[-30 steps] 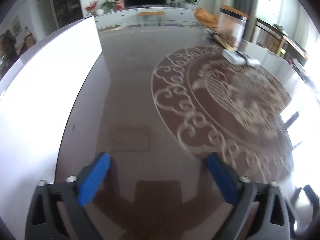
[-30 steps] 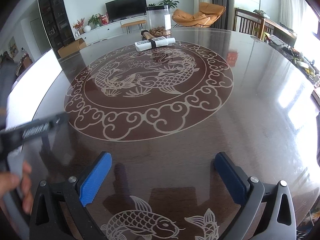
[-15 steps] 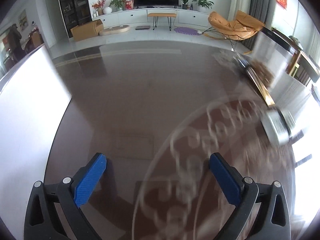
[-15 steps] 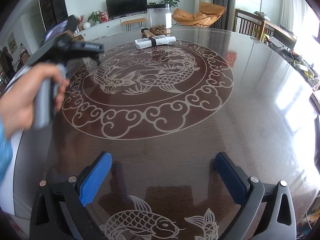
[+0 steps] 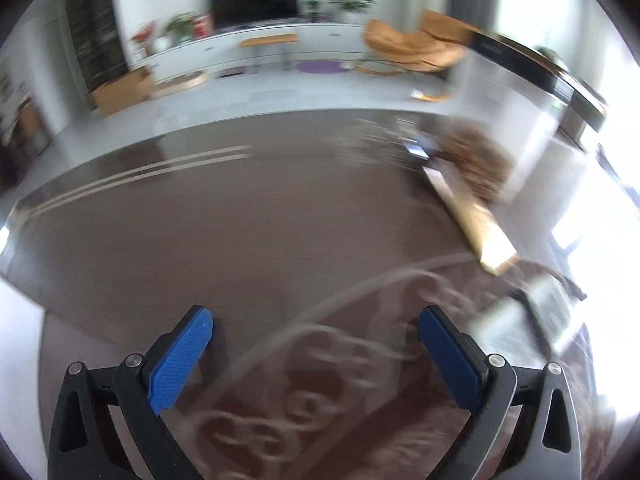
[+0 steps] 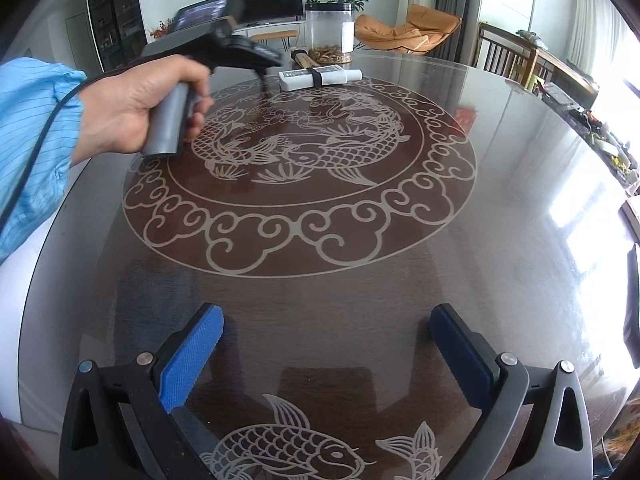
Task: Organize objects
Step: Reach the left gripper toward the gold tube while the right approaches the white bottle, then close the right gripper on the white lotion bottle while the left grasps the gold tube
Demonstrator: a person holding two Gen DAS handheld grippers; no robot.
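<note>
On the dark round glass-topped tabletop point(image 6: 500, 208) with its etched koi medallion, the objects to organize sit bunched at the far rim. A tall clear plastic jar point(image 6: 330, 32) with brown contents stands furthest back. Just in front of the jar lies a white remote control point(image 6: 316, 77) with a dark band around it, and beside the jar is a wooden stick-like piece point(image 6: 301, 57).

The left claw point(image 5: 316, 356), its blue pads spread wide and empty, is held out towards the jar, probably to open a reach for the remote. In its blurred view, the remote point(image 5: 532, 316) lies just right of the pads.

The right claw point(image 6: 326, 354), equally wide and empty, hangs well short of the jar, likely kept back in reserve.
</note>
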